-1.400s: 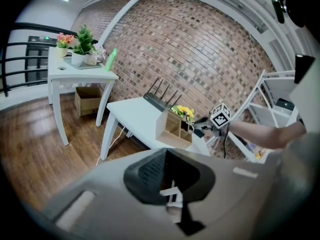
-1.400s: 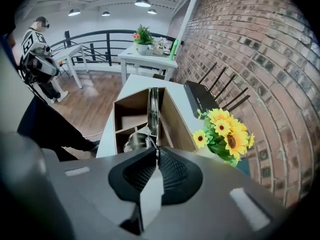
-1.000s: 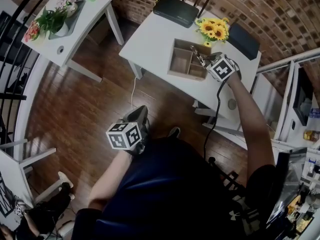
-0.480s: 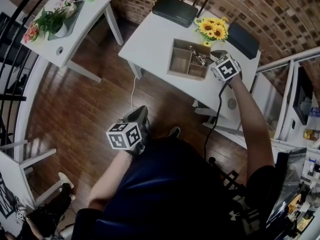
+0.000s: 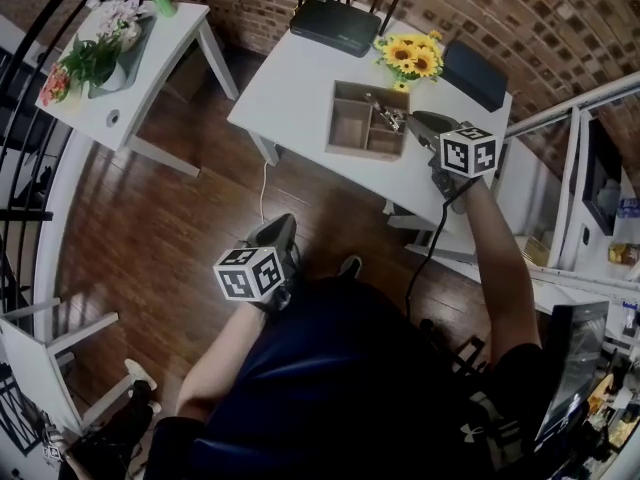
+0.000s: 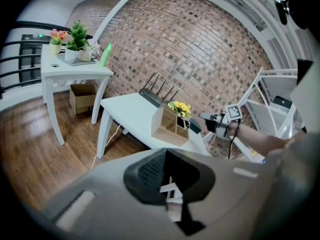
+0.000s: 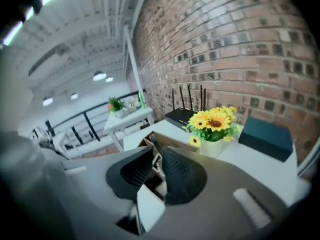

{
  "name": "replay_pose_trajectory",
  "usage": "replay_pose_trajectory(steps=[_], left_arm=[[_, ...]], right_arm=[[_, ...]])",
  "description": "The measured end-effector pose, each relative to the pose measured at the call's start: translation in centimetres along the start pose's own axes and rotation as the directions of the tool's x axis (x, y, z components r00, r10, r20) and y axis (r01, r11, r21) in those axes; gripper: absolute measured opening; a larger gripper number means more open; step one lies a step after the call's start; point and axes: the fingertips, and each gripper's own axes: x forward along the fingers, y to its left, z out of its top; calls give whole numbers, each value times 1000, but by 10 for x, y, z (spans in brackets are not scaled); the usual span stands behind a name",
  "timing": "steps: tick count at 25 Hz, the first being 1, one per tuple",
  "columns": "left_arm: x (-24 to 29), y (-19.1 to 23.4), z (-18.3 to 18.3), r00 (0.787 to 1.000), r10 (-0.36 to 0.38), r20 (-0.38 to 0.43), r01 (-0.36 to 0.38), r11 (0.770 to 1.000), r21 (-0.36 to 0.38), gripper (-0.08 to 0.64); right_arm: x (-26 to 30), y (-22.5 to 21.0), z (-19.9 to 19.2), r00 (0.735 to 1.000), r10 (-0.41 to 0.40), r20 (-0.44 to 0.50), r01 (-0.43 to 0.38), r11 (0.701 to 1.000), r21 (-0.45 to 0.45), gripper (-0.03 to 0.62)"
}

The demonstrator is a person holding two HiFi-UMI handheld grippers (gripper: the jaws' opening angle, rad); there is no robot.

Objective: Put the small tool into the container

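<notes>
Two counters stand on the wood floor [image 5: 170,218]: a larger one [image 5: 290,78] to the right and a smaller one [image 5: 165,63] to the far left, with open floor between them. The larger carries one wooden container [image 5: 365,154], one black router [image 5: 335,23], one pot of sunflowers [image 5: 408,58] and one dark box [image 5: 475,73]. The container sits close to the counter's near edge, with bare top to its left. The one small tool [image 5: 385,115] lies in the container's far right compartment, one end sticking up above the rim. Of the two grippers, the right gripper [image 5: 412,123] hovers just beside the container's right wall, its jaws closing to a narrow gap with nothing pinched between them. The left gripper [image 5: 278,226] hangs over the floor, well apart from the counter, jaws together and empty
</notes>
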Motion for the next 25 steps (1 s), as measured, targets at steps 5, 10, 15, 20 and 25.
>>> replay_pose_trajectory(steps=[5, 10, 15, 20, 25], left_arm=[[18, -22, 0, 998, -50, -32, 51, 998, 39, 3], [34, -46, 2, 993, -100, -66, 106, 991, 85, 3], [47, -70, 1, 987, -130, -97, 144, 979, 146, 3], [54, -94, 1, 978, -181, -104, 198, 961, 191, 3], [52, -100, 3, 977, -192, -94, 208, 953, 219, 3]], right_arm=[[-50, 35, -3, 970, 91, 224, -156, 943, 295, 25], [-90, 57, -24, 936, 25, 350, -172, 903, 395, 11], [-114, 76, -47, 915, -63, 398, -142, 874, 464, 11], [-112, 104, -70, 933, -54, 356, -118, 888, 444, 11], [-107, 123, -72, 937, -47, 345, -96, 917, 387, 11]])
